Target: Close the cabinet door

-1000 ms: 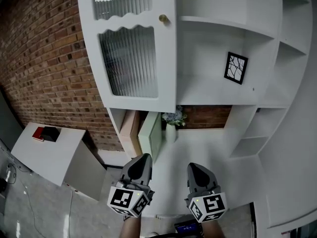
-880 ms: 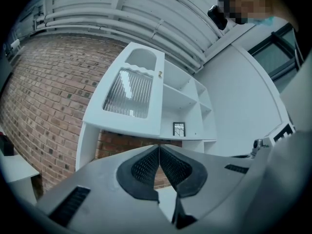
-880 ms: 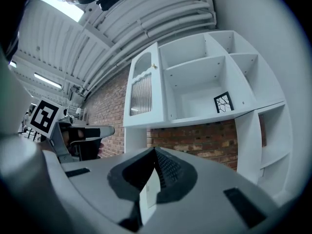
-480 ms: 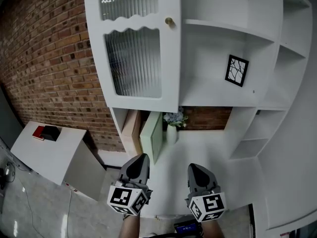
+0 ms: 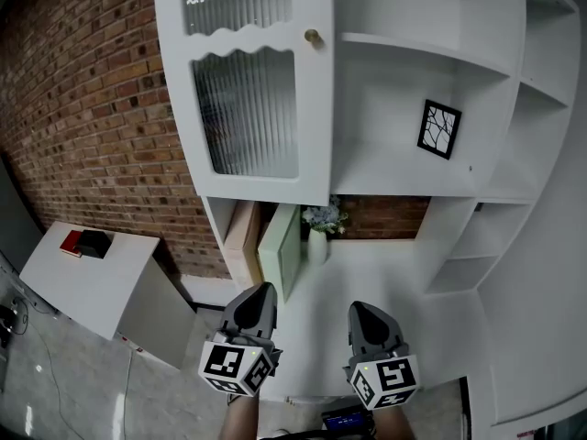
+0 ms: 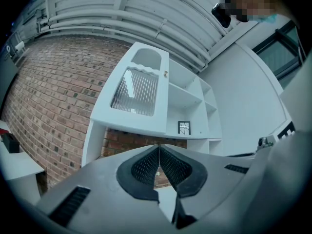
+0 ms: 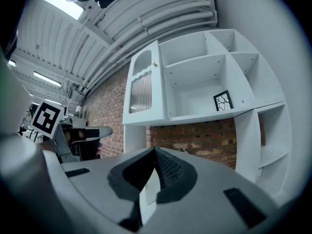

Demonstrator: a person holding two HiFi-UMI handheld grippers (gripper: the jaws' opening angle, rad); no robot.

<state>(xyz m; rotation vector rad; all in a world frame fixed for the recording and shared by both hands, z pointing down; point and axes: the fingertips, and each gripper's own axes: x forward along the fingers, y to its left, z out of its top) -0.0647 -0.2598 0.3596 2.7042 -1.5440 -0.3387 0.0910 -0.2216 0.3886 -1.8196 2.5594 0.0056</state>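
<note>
Only the head view takes in the low white desk [image 5: 101, 287] at the left, carrying two small things [image 5: 84, 244], one red and one black. It alone also shows the vase of flowers [image 5: 318, 223] beneath the shelves [image 5: 413, 108]. The right gripper view alone catches a marker cube [image 7: 46, 117] off to its left.

The cabinet door [image 5: 248, 90] stands upright at the left of the open shelves. Its long axis is vertical, its ribbed glass faces the grippers, and its knob [image 5: 313, 37] sits on the right edge near the top. The left gripper [image 5: 265, 289] and right gripper [image 5: 357, 307] hover low, well apart from the door, each with its fingers pressed together on nothing.
</note>
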